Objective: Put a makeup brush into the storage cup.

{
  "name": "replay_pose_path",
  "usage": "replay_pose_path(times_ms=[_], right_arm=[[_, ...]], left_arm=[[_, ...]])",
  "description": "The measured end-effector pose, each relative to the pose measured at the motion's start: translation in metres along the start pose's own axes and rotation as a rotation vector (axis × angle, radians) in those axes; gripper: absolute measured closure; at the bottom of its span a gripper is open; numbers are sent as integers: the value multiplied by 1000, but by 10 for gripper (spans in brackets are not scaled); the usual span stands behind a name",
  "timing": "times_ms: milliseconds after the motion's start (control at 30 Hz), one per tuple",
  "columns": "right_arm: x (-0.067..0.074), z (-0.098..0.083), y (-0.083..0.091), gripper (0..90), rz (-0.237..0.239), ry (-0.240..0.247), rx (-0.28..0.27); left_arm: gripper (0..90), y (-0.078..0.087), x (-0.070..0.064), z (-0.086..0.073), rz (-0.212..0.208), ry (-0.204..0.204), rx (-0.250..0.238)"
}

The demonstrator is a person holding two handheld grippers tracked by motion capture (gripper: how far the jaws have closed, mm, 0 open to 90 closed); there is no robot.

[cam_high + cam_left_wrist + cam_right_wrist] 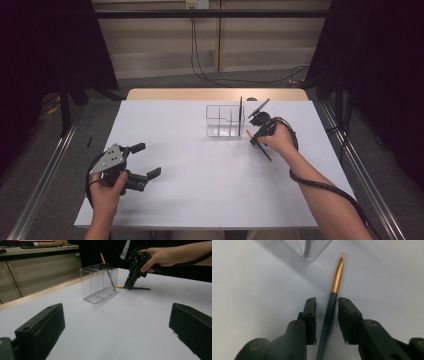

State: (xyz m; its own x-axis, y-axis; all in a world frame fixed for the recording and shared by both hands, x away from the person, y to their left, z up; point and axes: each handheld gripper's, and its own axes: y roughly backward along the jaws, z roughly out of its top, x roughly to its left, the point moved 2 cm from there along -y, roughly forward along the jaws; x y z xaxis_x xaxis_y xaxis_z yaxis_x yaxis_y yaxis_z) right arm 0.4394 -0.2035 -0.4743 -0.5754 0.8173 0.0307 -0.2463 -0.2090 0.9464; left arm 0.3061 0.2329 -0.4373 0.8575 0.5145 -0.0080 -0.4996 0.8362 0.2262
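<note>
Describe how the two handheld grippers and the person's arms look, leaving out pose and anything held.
Both grippers are black with two blocky jaws. The left gripper carries a grey three-cornered plate with small holes on top. The right gripper has flat black pads, bolted linkage arms with brass-coloured pivot pins, and a thick black cable trailing along the forearm. The jaws' outer faces show screw holes. Both forearms are bare; no sleeves or gloves are visible.

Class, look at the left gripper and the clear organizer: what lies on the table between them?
Nothing: in the left gripper view, bare white table runs from the left gripper to the clear organizer.
</note>
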Motion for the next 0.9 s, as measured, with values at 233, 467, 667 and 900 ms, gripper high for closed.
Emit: replay_pose_path(times_ms=[233, 467, 667, 900], right_arm=[[-3, -3, 2, 818, 19, -13, 14], [-3, -5, 3, 826, 22, -26, 28], [-3, -4, 4, 828, 17, -21, 49], [-2, -5, 4, 828, 9, -20, 48]], left_arm=[[4, 1, 0, 0, 3, 1, -3], [4, 0, 0, 0, 1, -3, 2], [4, 0, 0, 0, 5, -5, 3], [4, 0, 0, 0, 7, -3, 3]])
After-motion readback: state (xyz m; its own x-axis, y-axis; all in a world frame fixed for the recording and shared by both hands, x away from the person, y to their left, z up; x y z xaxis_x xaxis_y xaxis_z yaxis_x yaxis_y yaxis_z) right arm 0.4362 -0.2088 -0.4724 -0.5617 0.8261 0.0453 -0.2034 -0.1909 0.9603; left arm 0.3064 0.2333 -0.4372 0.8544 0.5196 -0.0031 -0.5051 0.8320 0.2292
